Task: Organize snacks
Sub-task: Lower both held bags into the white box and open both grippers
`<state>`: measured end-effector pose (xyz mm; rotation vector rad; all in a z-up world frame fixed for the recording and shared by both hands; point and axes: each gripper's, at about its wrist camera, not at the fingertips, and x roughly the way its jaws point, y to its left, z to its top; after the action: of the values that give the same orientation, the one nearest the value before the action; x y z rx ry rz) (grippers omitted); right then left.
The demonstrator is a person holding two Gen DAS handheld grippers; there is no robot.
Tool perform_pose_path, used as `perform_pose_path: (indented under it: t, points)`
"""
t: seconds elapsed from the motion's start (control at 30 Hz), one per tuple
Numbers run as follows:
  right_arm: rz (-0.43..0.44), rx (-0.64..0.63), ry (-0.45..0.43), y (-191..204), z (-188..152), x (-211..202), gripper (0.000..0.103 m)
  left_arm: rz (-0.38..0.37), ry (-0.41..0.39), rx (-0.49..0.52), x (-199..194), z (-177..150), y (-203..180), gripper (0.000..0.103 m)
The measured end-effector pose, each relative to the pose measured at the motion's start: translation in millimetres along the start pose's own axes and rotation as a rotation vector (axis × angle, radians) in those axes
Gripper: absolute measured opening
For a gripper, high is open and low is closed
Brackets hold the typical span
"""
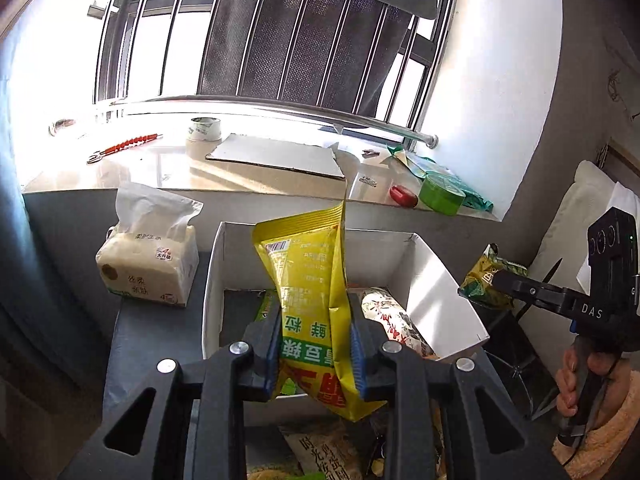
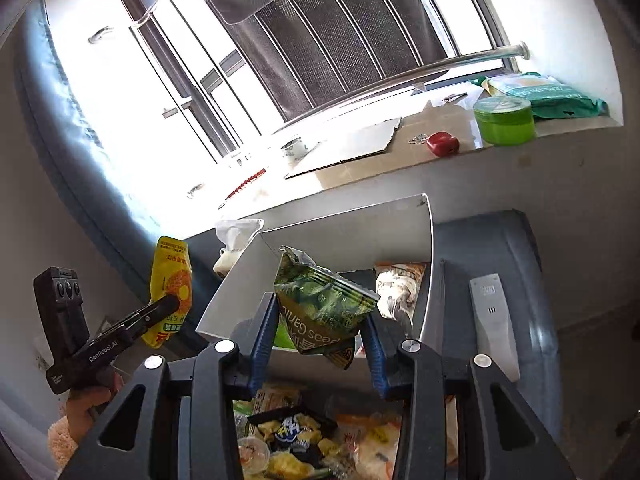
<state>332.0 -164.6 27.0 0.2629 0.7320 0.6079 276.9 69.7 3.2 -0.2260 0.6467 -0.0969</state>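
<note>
My left gripper (image 1: pixel 316 344) is clamped on a yellow snack bag (image 1: pixel 310 280). The bag stands up tall between the blue pads, held near its bottom end, above the white box (image 1: pixel 436 280). My right gripper (image 2: pixel 320 346) is clamped on a green pea snack bag (image 2: pixel 324 304), also up in the air over the same box.

Both bags look light and puffy. I think they are soft and crinkly, and the shiny skin could slip. The snacks inside may break if I squeeze hard. The yellow bag bends over at the top, so it is floppy. I would hold each bag at a flat sealed edge or low on its body, not on the fat middle.

More snacks (image 2: pixel 296 436) lie in a pile under my grippers. One wrapped snack (image 1: pixel 394 320) already lies in the box.
</note>
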Motion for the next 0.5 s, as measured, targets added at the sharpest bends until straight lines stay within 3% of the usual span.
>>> perform_pose_path:
  t: [0.03, 0.07, 0.1, 0.13, 0.17, 0.2, 0.23, 0.27, 0.5]
  points:
    - [-0.022, 0.001, 0.016, -3.3, 6.2, 9.6, 0.045, 0.017, 0.006, -0.014, 8.9, 5.1, 2.2, 0.042]
    - [-0.037, 0.008, 0.032, -6.1, 11.7, 18.4, 0.045, 0.03, 0.019, -0.023, 16.8, 9.9, 4.2, 0.059]
    - [-0.051, 0.011, 0.042, -9.0, 17.4, 25.2, 0.045, 0.053, 0.035, -0.03, 23.7, 12.7, 6.7, 0.068]
    - [-0.067, 0.005, 0.049, -10.9, 22.1, 31.0, 0.047, 0.068, 0.055, -0.036, 29.3, 14.6, 9.5, 0.089]
    - [-0.089, 0.0, 0.054, -13.6, 25.6, 35.3, 0.054, 0.065, 0.077, -0.042, 33.7, 16.7, 11.4, 0.103]
    - [-0.104, 0.002, 0.057, -17.5, 28.2, 37.1, 0.082, 0.061, 0.081, -0.048, 33.5, 15.7, 13.3, 0.103]
    - [-0.108, 0.011, 0.053, -20.4, 30.4, 37.1, 0.096, 0.064, 0.075, -0.052, 31.6, 15.2, 14.1, 0.103]
    - [-0.1, 0.019, 0.039, -22.3, 31.4, 34.9, 0.103, 0.065, 0.066, -0.05, 28.9, 14.5, 14.2, 0.103]
    - [-0.103, -0.013, -0.023, -16.4, 29.1, 11.8, 0.103, 0.072, 0.02, -0.009, 3.3, 6.8, 9.3, 0.103]
